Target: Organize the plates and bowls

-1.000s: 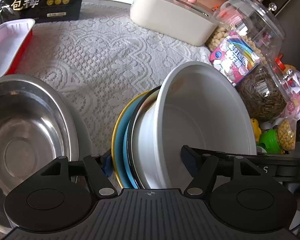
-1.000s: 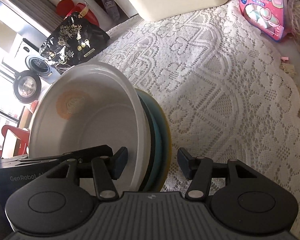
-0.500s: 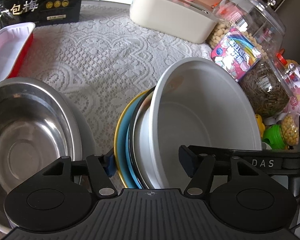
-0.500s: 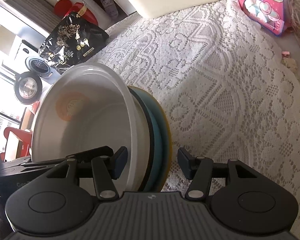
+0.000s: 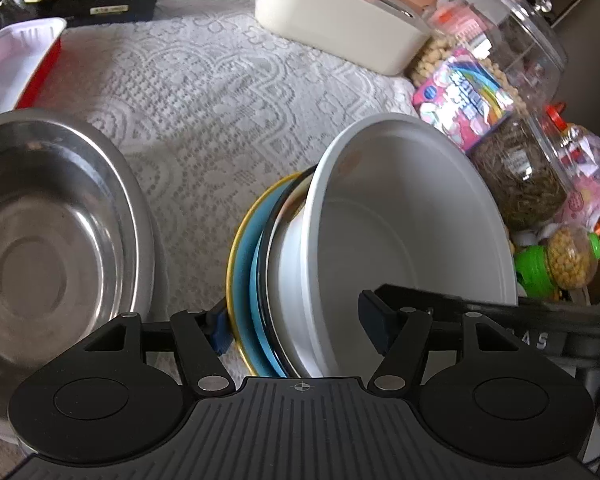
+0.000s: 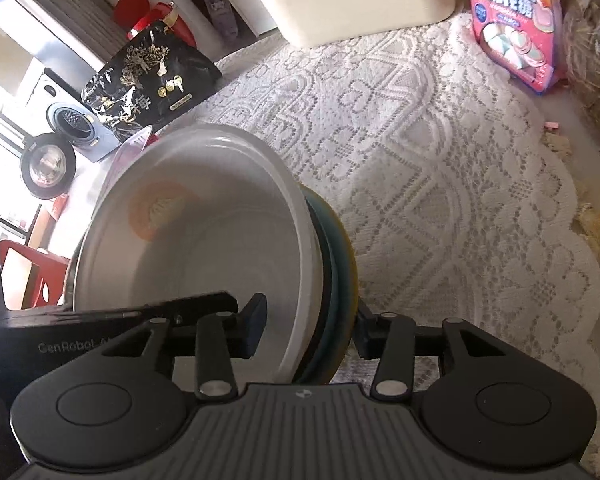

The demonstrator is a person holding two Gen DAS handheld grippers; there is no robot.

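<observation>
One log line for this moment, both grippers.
left gripper: shut on stack | right gripper: shut on stack | stack: white bowl over plates | steel bowl beside

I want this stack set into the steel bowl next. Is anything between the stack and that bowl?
Nothing visible. The stack, white bowl on plates, is gripped by both the left gripper and right gripper. Only bare lace cloth separates it from the steel bowl, which looks empty.

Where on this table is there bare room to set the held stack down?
Bare lace tablecloth lies between the steel bowl, cream box and stack, and stretches open in the right wrist view. Crowded: jars and marshmallow bag along the right.
</observation>
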